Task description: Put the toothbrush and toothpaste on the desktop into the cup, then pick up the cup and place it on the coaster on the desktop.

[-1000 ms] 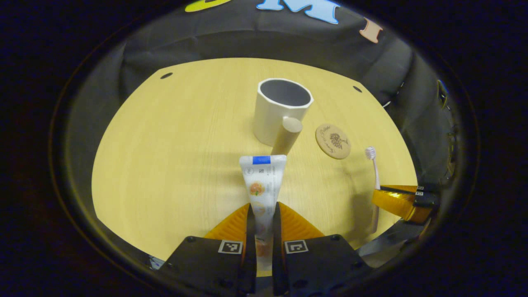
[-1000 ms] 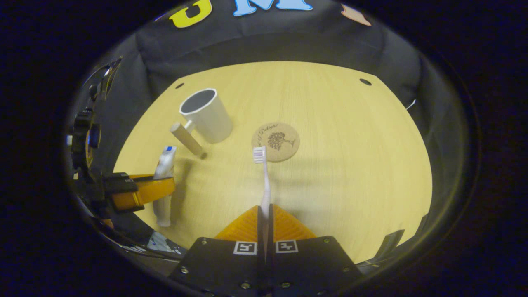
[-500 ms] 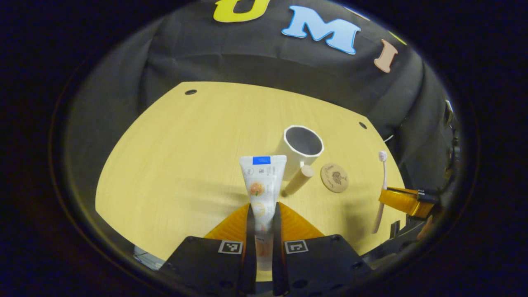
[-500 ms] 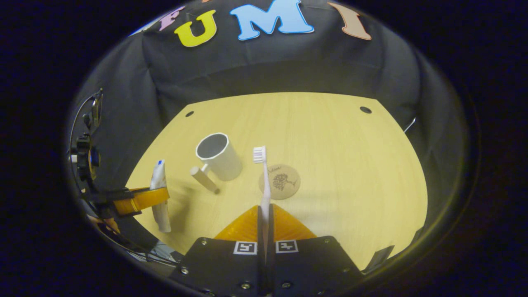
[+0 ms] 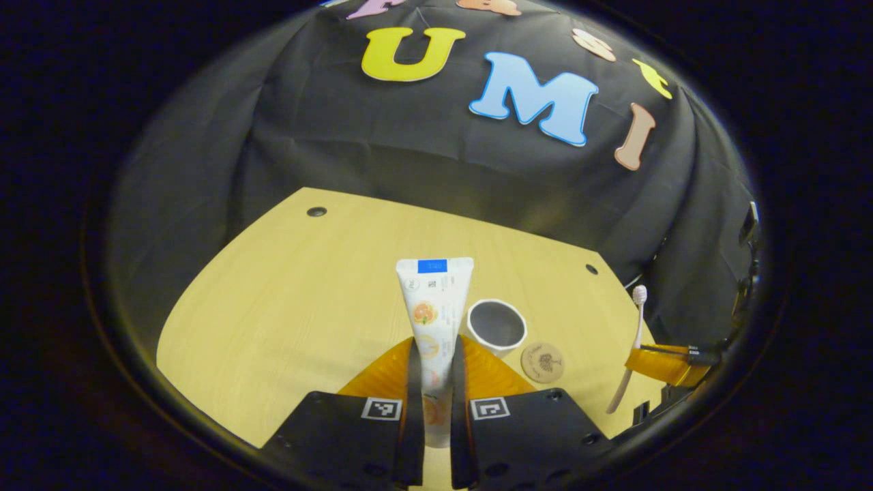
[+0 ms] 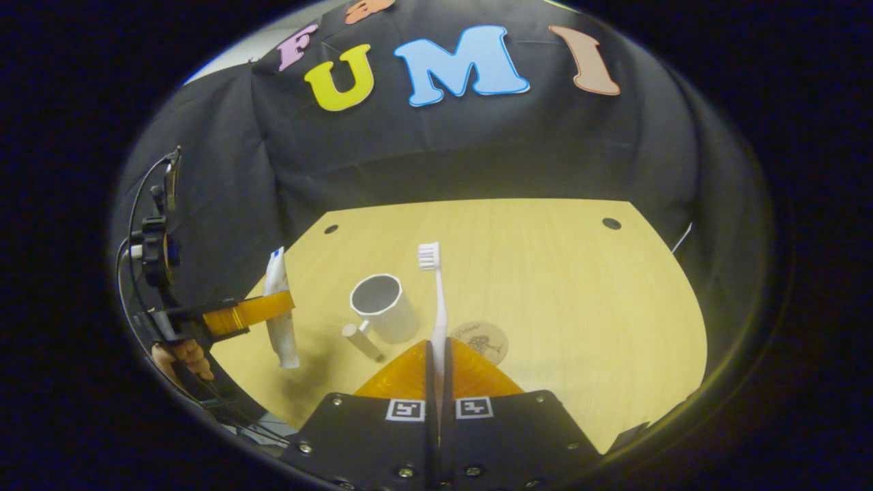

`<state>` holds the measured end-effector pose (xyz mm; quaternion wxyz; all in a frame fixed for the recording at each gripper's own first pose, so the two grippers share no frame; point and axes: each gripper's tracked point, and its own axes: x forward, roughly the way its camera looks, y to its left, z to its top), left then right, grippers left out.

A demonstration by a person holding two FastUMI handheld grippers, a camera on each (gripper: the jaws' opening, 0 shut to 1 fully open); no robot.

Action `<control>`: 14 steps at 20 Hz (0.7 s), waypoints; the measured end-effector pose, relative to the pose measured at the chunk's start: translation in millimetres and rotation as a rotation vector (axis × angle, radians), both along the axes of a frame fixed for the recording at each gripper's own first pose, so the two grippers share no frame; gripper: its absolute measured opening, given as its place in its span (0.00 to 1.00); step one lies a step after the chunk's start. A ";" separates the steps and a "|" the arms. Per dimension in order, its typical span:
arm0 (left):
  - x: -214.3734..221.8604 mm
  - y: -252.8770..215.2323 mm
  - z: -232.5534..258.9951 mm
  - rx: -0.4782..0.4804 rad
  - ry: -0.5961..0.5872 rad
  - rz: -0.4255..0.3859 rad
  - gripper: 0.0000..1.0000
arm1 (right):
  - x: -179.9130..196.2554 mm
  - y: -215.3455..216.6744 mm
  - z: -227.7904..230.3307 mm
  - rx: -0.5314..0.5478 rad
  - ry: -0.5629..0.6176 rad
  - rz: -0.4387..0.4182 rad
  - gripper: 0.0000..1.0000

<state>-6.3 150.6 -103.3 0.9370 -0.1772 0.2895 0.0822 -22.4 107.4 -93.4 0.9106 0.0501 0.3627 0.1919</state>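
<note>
Left gripper view has my left gripper [image 5: 432, 351] clamped on the toothpaste [image 5: 434, 300], both orange fingers pressing its sides, tube standing upright with the flat crimped end on top. I'm holding it up above the desktop [image 5: 286, 320], angled so I look down and forward. Just right of the tube is the cup [image 5: 497, 326], white and open-mouthed; its lower part is hidden behind my right finger. The coaster [image 5: 542, 362] lies just right of the cup, flat on the wood, not touching it as far as I can tell.

Over at the far right edge I can see my right gripper [image 5: 665, 363] pinching the toothbrush [image 5: 631, 344], bristles up, handle hanging below the fingers.

From the right gripper view, that gripper [image 6: 436, 354] is closed tight on the toothbrush [image 6: 436, 300], head pointing up and away. Cup [image 6: 382, 315] sits left of it, its wooden handle [image 6: 361, 341] sticking toward me. Coaster [image 6: 483, 338] is partly cut off by my finger. My hand [image 6: 181, 358] holding the left gripper [image 6: 249, 314] peeks in at the left, mostly hidden.
</note>
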 end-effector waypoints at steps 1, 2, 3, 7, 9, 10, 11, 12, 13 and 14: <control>9.7 0.5 7.4 0.002 -0.030 -0.005 0.22 | 1.9 0.8 3.4 0.001 -0.016 0.000 0.02; 18.8 2.1 13.4 0.008 -0.057 -0.003 0.23 | 5.4 1.1 8.3 0.001 -0.033 -0.001 0.02; 28.4 2.4 19.0 0.013 -0.083 -0.010 0.22 | 7.7 1.4 11.4 0.002 -0.049 -0.001 0.02; 59.1 3.0 41.0 0.005 -0.192 -0.015 0.22 | 17.9 5.1 23.8 0.016 -0.090 -0.004 0.02; 75.6 0.0 51.4 -0.013 -0.243 -0.021 0.22 | 21.4 4.2 27.6 0.015 -0.097 -0.013 0.03; 84.2 -3.0 56.8 -0.023 -0.272 -0.026 0.22 | 23.7 3.8 30.2 0.018 -0.101 -0.016 0.02; 92.7 -6.4 61.2 -0.029 -0.299 -0.034 0.22 | 24.3 2.7 31.5 0.019 -0.102 -0.022 0.03; 101.7 -9.8 64.4 -0.029 -0.321 -0.044 0.22 | 25.5 1.3 33.1 0.022 -0.100 -0.025 0.02; 109.2 -13.9 67.2 -0.027 -0.339 -0.054 0.22 | 26.2 0.6 33.1 0.025 -0.099 -0.026 0.03; 117.2 -17.4 68.4 -0.031 -0.354 -0.064 0.22 | 27.9 0.4 33.8 0.024 -0.098 -0.026 0.02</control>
